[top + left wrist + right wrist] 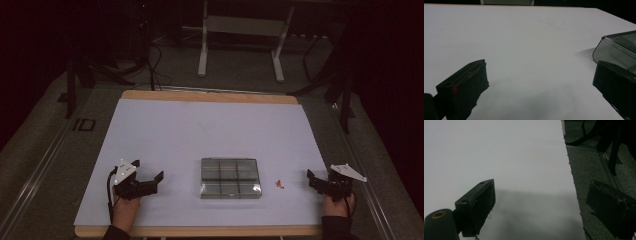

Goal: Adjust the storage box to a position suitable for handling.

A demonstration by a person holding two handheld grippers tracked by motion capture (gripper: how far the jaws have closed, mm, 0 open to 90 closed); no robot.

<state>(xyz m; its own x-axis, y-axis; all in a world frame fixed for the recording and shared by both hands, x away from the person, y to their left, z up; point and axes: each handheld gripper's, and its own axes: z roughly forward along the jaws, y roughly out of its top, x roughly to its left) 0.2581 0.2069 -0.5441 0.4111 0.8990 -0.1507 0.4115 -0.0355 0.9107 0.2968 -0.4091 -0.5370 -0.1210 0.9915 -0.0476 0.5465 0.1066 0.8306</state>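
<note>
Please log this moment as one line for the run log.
left gripper: open, empty | right gripper: open, empty | clear divided box: between them | small red bit: beside box

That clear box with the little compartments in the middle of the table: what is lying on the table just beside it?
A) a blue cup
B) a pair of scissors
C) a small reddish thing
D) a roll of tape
C: in the high view a small reddish thing lies on the table between the clear box and the right hand-held gripper.
</note>
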